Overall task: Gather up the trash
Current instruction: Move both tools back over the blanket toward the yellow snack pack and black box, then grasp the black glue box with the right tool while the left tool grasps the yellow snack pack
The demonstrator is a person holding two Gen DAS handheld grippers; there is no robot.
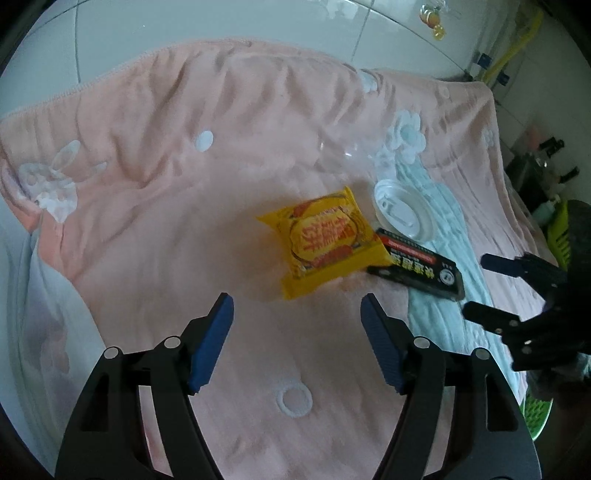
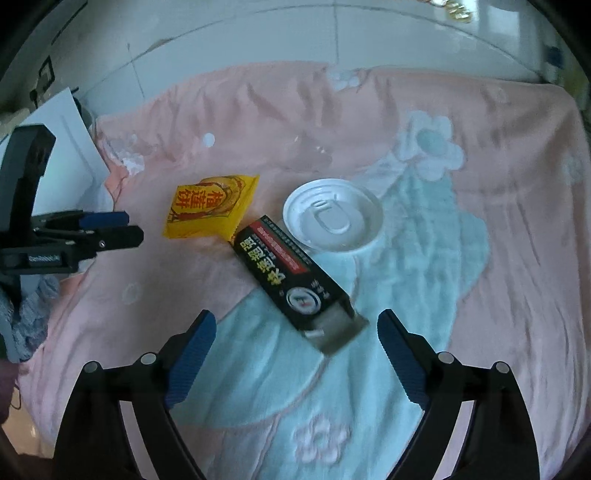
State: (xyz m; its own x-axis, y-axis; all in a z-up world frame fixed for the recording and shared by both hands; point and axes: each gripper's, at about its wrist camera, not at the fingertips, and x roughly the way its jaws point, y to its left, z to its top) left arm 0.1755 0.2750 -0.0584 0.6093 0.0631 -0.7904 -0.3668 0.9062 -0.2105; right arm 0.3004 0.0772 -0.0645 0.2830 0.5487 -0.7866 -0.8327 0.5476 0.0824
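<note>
— How far along are you with the trash?

— Nothing collected yet, I'd judge. My left gripper and right gripper both stand spread wide, empty. On the pink blanket lie three pieces: the yellow snack packet at my left gripper's twelve o'clock, the black carton at my right gripper's twelve, and the white plastic lid just beyond it.

— And a bin?

— Only a green basket at the left view's three o'clock.

A pink blanket with white flower patterns and a pale blue patch covers the surface, a white tiled wall stands behind it, and a green slatted basket sits at its far edge
</note>
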